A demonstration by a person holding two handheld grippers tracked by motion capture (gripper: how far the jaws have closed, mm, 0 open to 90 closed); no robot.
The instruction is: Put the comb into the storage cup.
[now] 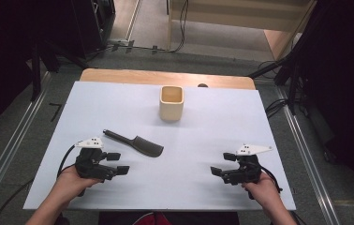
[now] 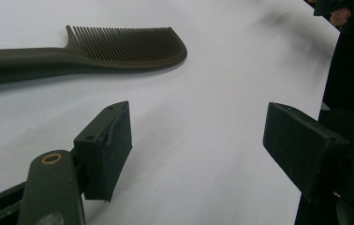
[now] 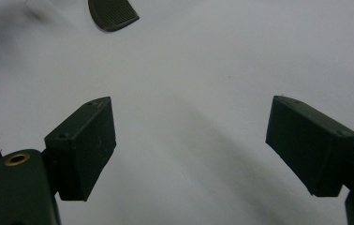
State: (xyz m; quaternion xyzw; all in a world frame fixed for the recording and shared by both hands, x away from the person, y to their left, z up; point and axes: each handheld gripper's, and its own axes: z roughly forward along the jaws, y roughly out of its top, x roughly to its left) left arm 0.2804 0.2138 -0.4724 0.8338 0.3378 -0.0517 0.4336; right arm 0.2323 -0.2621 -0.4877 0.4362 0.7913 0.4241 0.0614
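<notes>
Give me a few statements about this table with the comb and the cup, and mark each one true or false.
1. The dark plastic comb lies flat on the white table sheet. True.
2. The comb stands inside the square beige cup. False: it lies apart from the cup, nearer the person.
3. The left claw is open with nothing in it. True.
4. The right claw grips the cup. False: it is open, holding nothing, away from the cup.
5. The cup lies tipped over. False: it stands upright.
</notes>
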